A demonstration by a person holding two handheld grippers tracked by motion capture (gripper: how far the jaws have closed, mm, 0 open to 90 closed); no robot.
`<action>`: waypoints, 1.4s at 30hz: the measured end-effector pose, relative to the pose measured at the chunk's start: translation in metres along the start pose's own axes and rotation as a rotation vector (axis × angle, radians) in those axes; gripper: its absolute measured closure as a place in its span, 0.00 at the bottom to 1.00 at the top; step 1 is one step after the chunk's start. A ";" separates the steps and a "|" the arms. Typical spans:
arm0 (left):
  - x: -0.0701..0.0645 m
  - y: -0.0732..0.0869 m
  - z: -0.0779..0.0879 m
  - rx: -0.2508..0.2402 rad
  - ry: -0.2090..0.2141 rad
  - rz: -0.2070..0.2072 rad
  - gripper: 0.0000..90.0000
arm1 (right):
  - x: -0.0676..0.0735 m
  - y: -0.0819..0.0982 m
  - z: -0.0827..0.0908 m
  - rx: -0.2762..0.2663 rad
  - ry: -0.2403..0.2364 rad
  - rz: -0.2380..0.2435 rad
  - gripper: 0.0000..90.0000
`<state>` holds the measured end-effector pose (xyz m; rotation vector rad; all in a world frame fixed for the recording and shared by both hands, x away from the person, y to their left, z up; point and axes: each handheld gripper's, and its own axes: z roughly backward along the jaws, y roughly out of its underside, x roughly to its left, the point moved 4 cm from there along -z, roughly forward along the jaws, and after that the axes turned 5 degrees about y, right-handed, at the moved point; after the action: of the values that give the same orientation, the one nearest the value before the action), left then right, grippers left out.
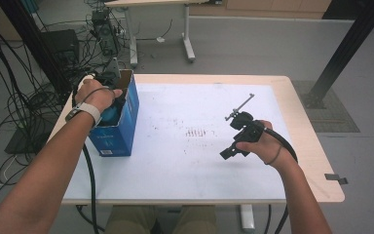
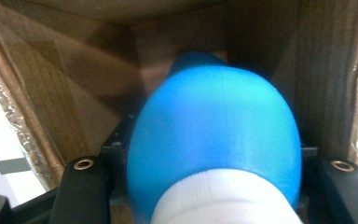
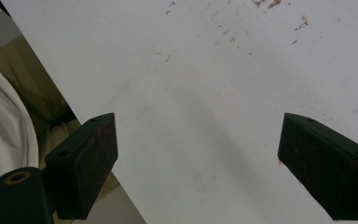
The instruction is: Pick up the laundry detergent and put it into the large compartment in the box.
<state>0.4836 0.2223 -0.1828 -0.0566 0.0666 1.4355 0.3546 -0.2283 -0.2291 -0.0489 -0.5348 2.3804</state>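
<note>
One blue-and-white bottle [image 2: 214,140] sits inside one blue cardboard box [image 1: 121,122] at the table's [image 1: 199,180] nine o'clock, clamped between the left gripper's [image 1: 108,78] jaws, while the right gripper [image 3: 198,158], at three o'clock, hangs released with nothing between its two jaws.

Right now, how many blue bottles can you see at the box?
1: the blue bottle is clamped in the left gripper, inside the open blue cardboard box at the table's left. More may be hidden inside.
</note>
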 end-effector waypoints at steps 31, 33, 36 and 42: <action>0.000 0.002 -0.001 -0.005 0.001 0.002 0.43 | 0.001 -0.001 0.002 0.001 0.004 0.003 0.13; -0.001 0.001 -0.001 -0.003 0.001 0.001 0.43 | 0.001 -0.001 0.002 -0.002 0.003 0.003 0.13; -0.001 0.001 -0.001 -0.002 0.000 0.001 0.43 | 0.001 -0.002 0.003 -0.002 0.005 0.003 0.13; 0.000 0.001 0.000 -0.001 0.001 0.001 0.43 | 0.001 -0.001 0.002 -0.001 0.004 0.001 0.13</action>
<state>0.4821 0.2220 -0.1832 -0.0575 0.0667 1.4368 0.3538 -0.2275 -0.2262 -0.0544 -0.5346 2.3808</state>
